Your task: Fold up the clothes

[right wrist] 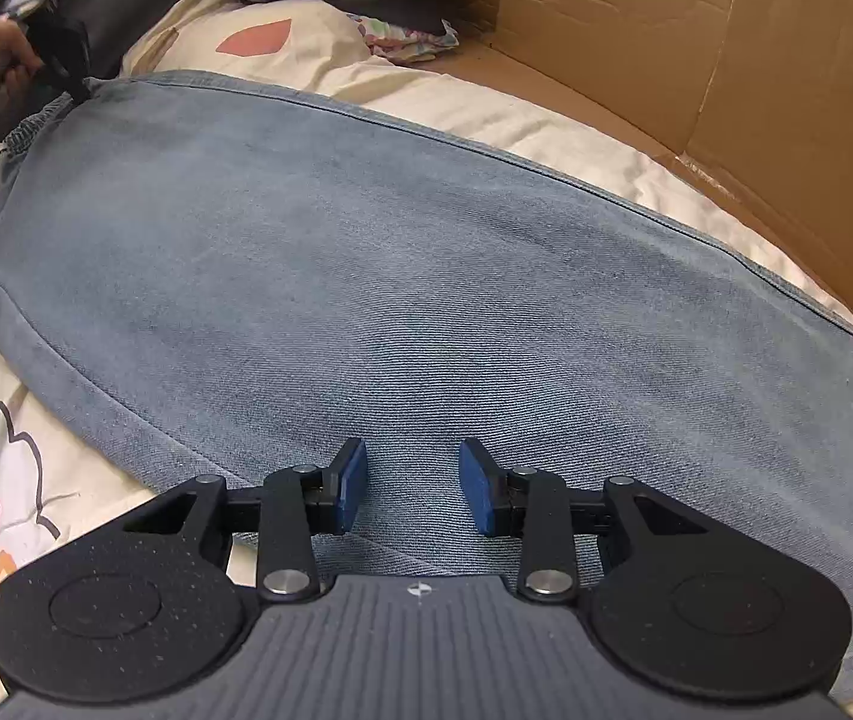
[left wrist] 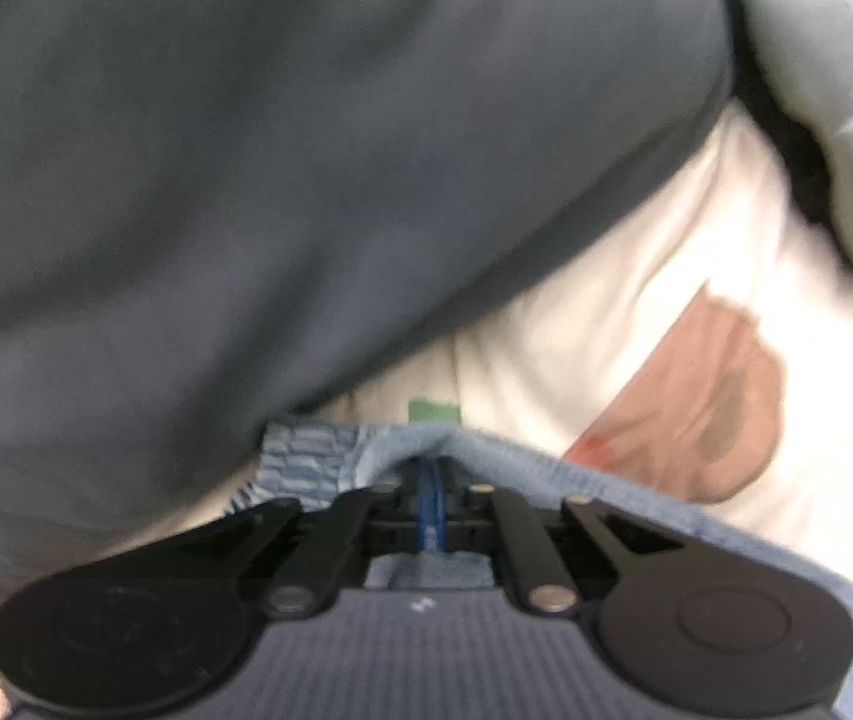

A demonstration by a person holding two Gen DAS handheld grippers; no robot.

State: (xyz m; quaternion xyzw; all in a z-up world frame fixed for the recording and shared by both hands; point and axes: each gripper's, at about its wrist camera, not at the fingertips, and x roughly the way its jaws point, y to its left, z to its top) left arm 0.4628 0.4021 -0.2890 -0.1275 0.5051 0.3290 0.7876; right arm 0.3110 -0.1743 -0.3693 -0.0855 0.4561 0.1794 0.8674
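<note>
Cream bedding [right wrist: 486,96] carries heavy, limp jeans [right wrist: 396,276]. Left tool [left wrist: 429,480] is clamped on their hem; right tool [right wrist: 413,486] hangs half-open, empty. Thick seams grip best.

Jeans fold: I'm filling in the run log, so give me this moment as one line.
left gripper: shut on jeans edge | right gripper: jaws open over jeans, nothing held | surface: patterned bedding

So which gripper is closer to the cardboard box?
Right. The right gripper hovers over the jeans beside the box; the left gripper pinches their far corner.
</note>
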